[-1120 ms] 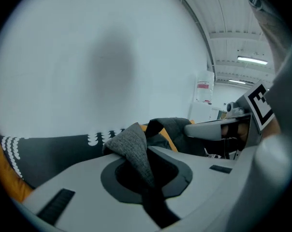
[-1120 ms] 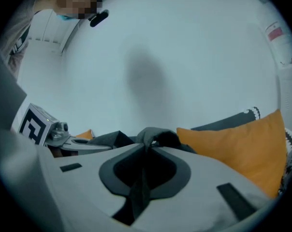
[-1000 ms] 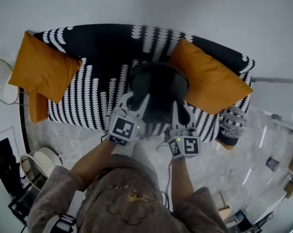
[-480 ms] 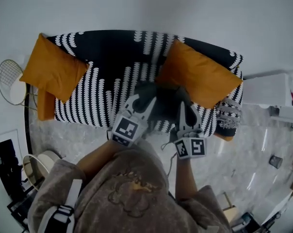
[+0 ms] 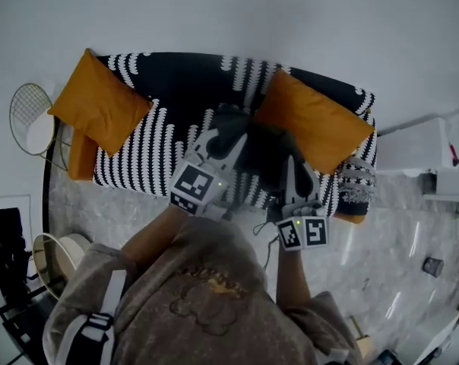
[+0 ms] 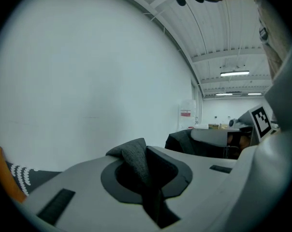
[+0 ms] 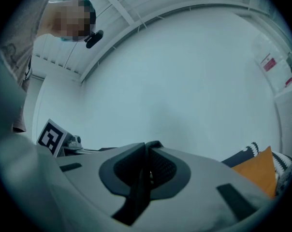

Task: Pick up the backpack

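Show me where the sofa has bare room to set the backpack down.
The open patch is the sofa seat between the left orange pillow and the backpack. The right end is crowded: the right orange pillow and a grey patterned cushion fill it. The floor before the sofa's left half is also bare.

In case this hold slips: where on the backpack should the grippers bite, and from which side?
I'd pinch its soft fabric, one gripper per flank, coming from the front of the sofa. The backpack is limp cloth that bunches into a fold, like the grey one clamped in the left gripper. The right gripper is shut at the other flank, where the orange cushion crowds side access.
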A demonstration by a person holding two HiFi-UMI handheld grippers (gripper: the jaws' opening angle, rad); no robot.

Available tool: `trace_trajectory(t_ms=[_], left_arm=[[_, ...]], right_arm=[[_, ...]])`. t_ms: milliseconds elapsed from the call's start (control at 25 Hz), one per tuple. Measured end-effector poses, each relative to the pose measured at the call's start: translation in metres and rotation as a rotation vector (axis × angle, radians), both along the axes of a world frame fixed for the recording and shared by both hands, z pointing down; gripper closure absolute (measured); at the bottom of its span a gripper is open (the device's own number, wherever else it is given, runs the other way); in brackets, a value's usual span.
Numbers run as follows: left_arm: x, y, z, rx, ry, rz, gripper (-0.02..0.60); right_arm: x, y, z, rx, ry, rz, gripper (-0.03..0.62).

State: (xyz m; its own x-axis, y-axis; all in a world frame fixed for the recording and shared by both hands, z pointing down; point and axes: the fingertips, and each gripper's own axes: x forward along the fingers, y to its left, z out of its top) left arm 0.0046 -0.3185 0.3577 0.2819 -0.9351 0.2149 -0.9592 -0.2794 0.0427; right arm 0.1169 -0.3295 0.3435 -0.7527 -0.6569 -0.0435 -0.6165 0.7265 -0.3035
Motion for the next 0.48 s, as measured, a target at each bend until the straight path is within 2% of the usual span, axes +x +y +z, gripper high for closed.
trace_trajectory(t_ms=[240,480], left_arm=[[-0.025,0.022,-0.029,0.026,-0.008,-0.037,0.554],[-0.026,0.068,-0.042,0.033,-0.017,-0.011,0.554]], right_arm=[[-0.024,0.017,-0.028,0.047,-0.010,-0.070,0.563],[-0.027,0.052,-0.039,0.059,-0.008,-0.082,0.563]])
